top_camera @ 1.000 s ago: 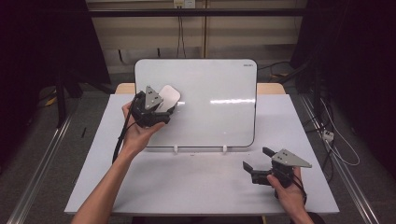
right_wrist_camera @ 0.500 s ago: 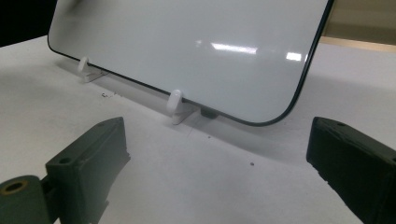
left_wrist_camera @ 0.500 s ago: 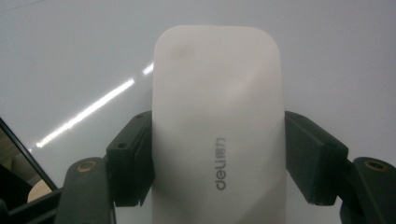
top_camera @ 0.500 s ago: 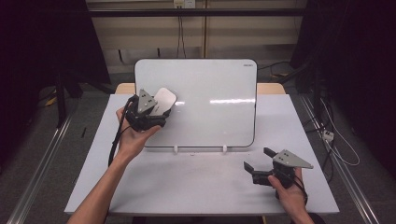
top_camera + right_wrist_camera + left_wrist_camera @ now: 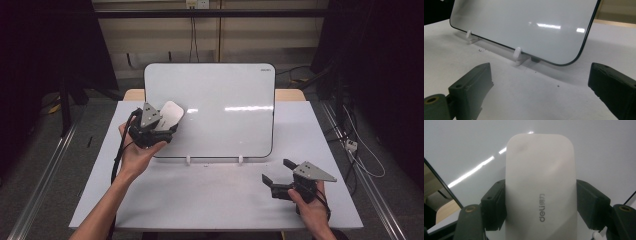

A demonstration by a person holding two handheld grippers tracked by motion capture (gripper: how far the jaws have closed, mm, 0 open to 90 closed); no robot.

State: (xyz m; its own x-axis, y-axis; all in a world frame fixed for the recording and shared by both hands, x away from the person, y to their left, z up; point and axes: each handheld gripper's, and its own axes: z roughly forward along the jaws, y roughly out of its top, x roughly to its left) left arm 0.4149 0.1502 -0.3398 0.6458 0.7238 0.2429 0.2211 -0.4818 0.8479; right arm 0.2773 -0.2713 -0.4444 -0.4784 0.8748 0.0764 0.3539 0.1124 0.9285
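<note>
Eraser [image 5: 168, 115] slid left (whiteboard [image 5: 225, 90] edge), left tongs [image 5: 161, 131]

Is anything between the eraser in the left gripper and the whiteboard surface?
Nothing visible. The left gripper is shut on the eraser, which sits at the whiteboard near its left edge. The board face around it looks bare.

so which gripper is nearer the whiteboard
Left. The left gripper holds the eraser at the whiteboard; the right gripper rests on the table in front, apart.
</note>
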